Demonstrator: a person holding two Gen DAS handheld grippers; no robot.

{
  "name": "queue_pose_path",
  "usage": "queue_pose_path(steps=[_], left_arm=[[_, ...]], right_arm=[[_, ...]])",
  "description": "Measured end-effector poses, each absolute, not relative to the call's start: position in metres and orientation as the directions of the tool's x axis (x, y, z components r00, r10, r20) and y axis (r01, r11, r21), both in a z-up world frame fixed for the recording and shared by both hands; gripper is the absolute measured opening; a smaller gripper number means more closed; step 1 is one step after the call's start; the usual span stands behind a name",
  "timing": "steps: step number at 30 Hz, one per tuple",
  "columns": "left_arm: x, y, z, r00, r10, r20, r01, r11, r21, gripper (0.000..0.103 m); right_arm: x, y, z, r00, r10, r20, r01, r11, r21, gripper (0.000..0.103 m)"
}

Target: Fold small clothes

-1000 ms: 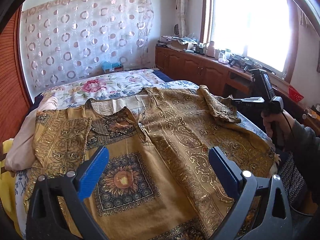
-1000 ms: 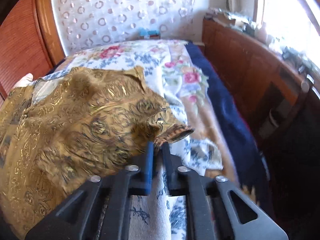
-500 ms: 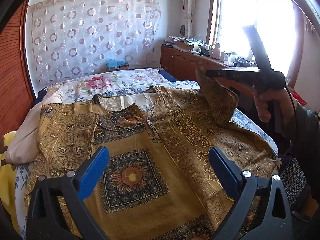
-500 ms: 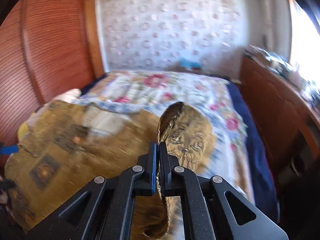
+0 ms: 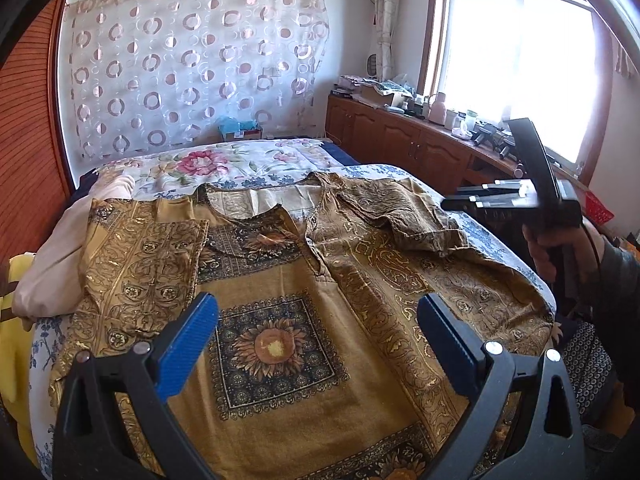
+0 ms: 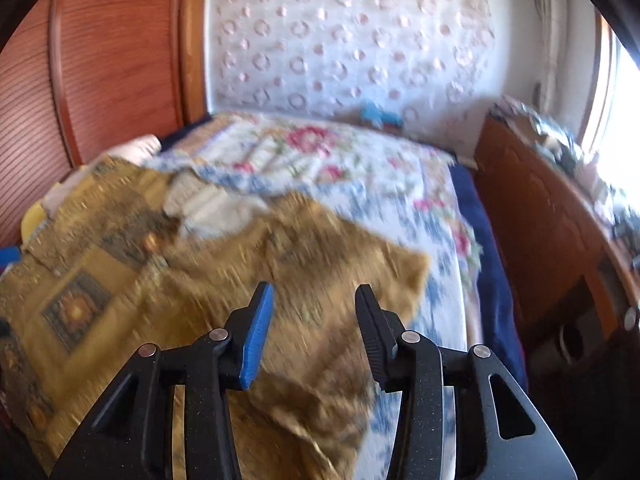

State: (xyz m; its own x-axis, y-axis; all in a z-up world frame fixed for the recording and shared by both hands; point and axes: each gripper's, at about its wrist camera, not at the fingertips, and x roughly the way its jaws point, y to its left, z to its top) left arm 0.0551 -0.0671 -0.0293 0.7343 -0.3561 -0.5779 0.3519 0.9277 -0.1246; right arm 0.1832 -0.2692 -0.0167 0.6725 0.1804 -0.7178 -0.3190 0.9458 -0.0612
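two grippers frame one golden-brown patterned shirt (image 5: 304, 288) that lies spread front-up across a bed (image 5: 240, 164) covered in a floral quilt. the left gripper (image 5: 316, 340) hovers over the near part of the shirt with its blue-padded jaws set wide apart and nothing between them; the sunflower square printed on the chest shows through the gap. the shirt's left sleeve (image 5: 140, 264) is folded inward onto the body, lying flat. the right sleeve (image 5: 404, 216) is turned in too, resting in a crumpled heap on the far right shoulder area, near the right edge of the bed.

the right gripper (image 5: 480, 196) is held up at the right of the bed by a hand (image 5: 560, 252) in a dark sleeve, above and just beyond the crumpled sleeve, apart from the cloth. in its own blurred view the right gripper (image 6: 312, 332) has its jaws opening, partly spread, with no fabric pinched between them; the shirt (image 6: 280, 280) lies below.

a pale pink bundle (image 5: 68, 256) sits at the left edge of the bed beside the shirt. a wooden cabinet (image 5: 400, 140) cluttered with small items runs along the right wall under a bright window (image 5: 520, 64), and a circle-patterned curtain (image 5: 192, 68) hangs across the far wall.
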Motion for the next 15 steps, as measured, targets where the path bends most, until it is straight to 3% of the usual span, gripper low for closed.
queue_pose_path(steps=[15], left_arm=[[0.055,-0.070,-0.031,0.725,-0.361,-0.587,0.360,0.925,-0.123,0.100]], right_arm=[[0.125,-0.302,-0.069,0.579,0.148,-0.802,-0.290,0.957,-0.033,0.043]])
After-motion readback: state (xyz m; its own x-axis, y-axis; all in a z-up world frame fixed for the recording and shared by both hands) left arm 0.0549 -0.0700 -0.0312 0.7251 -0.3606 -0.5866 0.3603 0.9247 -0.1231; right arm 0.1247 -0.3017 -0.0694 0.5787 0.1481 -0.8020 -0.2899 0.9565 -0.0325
